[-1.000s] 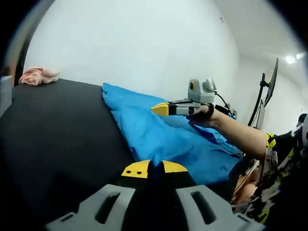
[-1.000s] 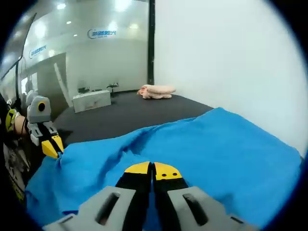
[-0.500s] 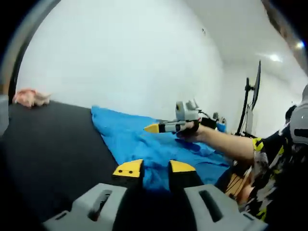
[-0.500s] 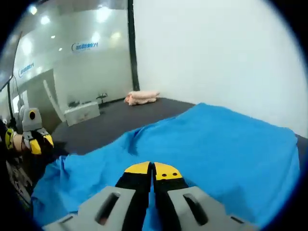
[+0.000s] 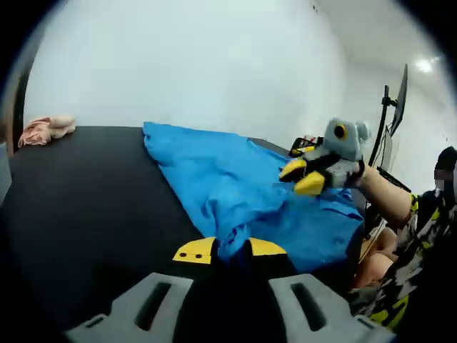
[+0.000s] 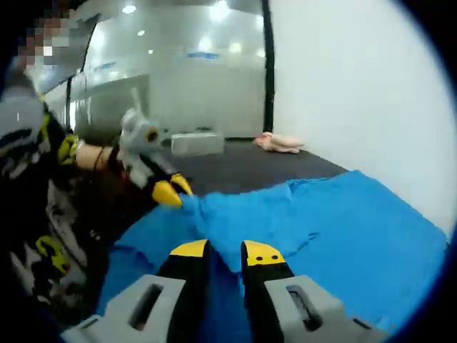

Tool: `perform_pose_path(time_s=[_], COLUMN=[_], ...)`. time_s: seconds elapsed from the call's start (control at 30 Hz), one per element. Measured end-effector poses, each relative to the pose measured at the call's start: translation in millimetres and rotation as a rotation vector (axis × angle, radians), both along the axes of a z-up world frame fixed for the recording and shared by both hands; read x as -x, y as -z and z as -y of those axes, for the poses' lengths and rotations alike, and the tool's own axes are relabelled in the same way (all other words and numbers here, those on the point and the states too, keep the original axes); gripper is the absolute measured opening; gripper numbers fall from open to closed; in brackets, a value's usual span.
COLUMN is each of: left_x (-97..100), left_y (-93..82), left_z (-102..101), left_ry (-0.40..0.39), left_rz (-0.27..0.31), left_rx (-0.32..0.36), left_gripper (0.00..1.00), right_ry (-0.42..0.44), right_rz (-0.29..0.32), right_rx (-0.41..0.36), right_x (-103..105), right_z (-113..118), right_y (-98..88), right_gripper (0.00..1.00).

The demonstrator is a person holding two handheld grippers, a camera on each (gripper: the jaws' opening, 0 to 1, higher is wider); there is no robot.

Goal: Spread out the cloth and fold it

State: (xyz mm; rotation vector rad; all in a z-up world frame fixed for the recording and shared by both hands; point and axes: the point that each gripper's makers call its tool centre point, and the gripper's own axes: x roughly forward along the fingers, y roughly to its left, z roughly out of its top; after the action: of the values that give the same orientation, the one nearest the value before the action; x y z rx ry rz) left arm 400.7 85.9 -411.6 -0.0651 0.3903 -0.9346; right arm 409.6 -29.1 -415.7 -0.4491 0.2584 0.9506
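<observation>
Cloth, bright blue fabric, lies rumpled across right part of black tabletop, not yet flat. My left gripper pinches bunched near edge. My right gripper, jaws slightly spread, hovers over cloth. Spreading unfinished; folding not yet begun, I judge.

Bright blue cloth on a black table — pale pink bundle, yellow-tipped jaws, white wall

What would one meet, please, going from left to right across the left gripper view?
Pink cloth → black table → blue cloth → right gripper → person's forearm.
</observation>
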Motion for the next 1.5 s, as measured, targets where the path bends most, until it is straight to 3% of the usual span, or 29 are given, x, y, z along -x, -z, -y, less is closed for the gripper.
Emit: perform_pose_path(time_s=[0.03,0.07,0.13,0.17,0.23,0.3,0.37,0.43,0.47,0.53,0.57,0.6,0.67,0.7,0.77,0.83,0.87,0.9,0.93,1.0,1.1,1.2,1.27,1.3,1.37,1.4,1.43,1.47,1.5], left_x=[0.7,0.2,-3.0,-5.5,-4.5,0.4,9.8,20.5,27.3,27.3,24.0,13.9,2.7,-3.8,-5.2,-3.2,-5.4,-3.9,-3.1,-1.4,14.2,28.8,41.4,45.2,45.4,49.1,52.8,53.7,58.4], left_y=[-2.0,-8.3,-17.0,-21.4,-27.8,-29.5,-36.7,-40.7,-43.0,-42.0,-41.1,-39.5,-34.8,-29.6,-13.1,-3.0,1.7,5.3,0.8,-17.3,-40.3,-49.7,-35.6,-16.2,12.4,19.0,13.9,9.6,11.3], left_z=[-0.9,-2.6,-7.7,-10.7,-15.2,-16.5,-14.6,-13.5,-13.1,-19.4,-23.3,-31.9,-35.9,-32.1,-20.6,-9.0,-10.1,-10.2,-9.7,-10.3,-9.6,-11.3,-7.6,-9.1,-15.8,-16.0,-10.6,-9.2,-9.7], left_ry=[0.001,0.010,-0.017,-0.021,-0.032,-0.018,0.000,0.025,0.033,0.010,0.008,-0.043,-0.072,-0.058,-0.013,0.019,-0.004,0.015,0.039,0.011,0.033,0.061,0.118,0.129,0.126,0.142,0.128,0.114,0.138], left_rz=[0.010,0.062,0.115,0.138,0.191,0.255,0.332,0.326,0.276,0.213,0.232,0.263,0.273,0.248,0.105,0.008,-0.004,0.016,0.071,0.155,0.221,0.271,0.218,0.173,0.177,0.182,0.183,0.172,0.141], left_rx=[-0.007,-0.024,-0.036,-0.039,-0.074,-0.132,-0.133,-0.092,-0.029,0.019,-0.002,-0.045,-0.089,-0.081,-0.041,-0.002,-0.033,-0.092,-0.115,-0.099,-0.058,-0.050,-0.065,-0.128,-0.271,-0.299,-0.231,-0.192,-0.199], left_gripper=[0.08,0.07,0.04,0.03,0.03,0.03,0.04,0.06,0.06,0.10,0.12,0.14,0.17,0.20,0.21,0.19,0.15,0.05,0.01,0.00,0.00,0.00,0.00,0.00,0.00,0.00,0.00,0.00,0.00], right_ry=[0.014,-0.014,0.031,0.046,0.045,0.017,0.017,0.025,0.039,0.046,0.055,0.060,0.059,0.055,0.048,0.050,0.054,0.060,0.064,0.076,0.088,0.083,0.077,0.074,0.056,0.040,0.034,0.033,0.038], right_rz=[0.066,0.104,0.056,0.030,0.023,-0.019,-0.048,-0.037,-0.024,-0.019,-0.026,-0.032,-0.055,-0.057,-0.054,-0.047,-0.047,-0.047,-0.046,-0.042,-0.037,-0.034,-0.068,-0.087,-0.113,-0.121,-0.116,-0.062,-0.086], right_rx=[0.050,0.036,-0.035,-0.034,-0.031,-0.127,-0.223,-0.247,-0.255,-0.253,-0.247,-0.241,-0.234,-0.232,-0.227,-0.224,-0.225,-0.228,-0.231,-0.236,-0.238,-0.233,-0.206,-0.173,-0.068,-0.034,-0.036,-0.076,-0.069], right_x=[-4.5,-2.5,-6.7,-7.3,-6.9,2.4,5.2,4.7,2.8,2.8,1.3,0.3,1.8,2.7,1.4,-0.7,-1.6,-2.5,-3.2,-4.1,-4.7,-4.1,1.7,4.2,10.9,16.0,18.3,20.8,24.2], right_z=[1.3,-4.6,-4.2,-2.4,-0.7,-4.5,-1.1,5.4,8.3,11.1,12.6,12.9,10.9,9.3,8.8,10.3,11.3,13.4,15.3,19.5,20.8,20.2,15.5,15.8,17.5,16.0,14.2,12.0,13.9], right_y=[2.7,2.4,-1.0,0.4,-7.4,-22.7,-42.1,-53.2,-56.8,-57.4,-53.8,-49.7,-40.4,-38.0,-34.7,-34.3,-34.4,-34.5,-34.9,-35.9,-37.3,-38.4,-29.6,-21.6,-0.5,8.8,11.1,2.3,4.4], right_gripper=[0.16,0.16,0.13,0.05,0.01,0.01,0.01,0.01,0.01,0.01,0.01,0.01,0.01,0.01,0.01,0.01,0.01,0.01,0.01,0.01,0.01,0.01,0.01,0.01,0.01,0.01,0.01,0.01,0.01])
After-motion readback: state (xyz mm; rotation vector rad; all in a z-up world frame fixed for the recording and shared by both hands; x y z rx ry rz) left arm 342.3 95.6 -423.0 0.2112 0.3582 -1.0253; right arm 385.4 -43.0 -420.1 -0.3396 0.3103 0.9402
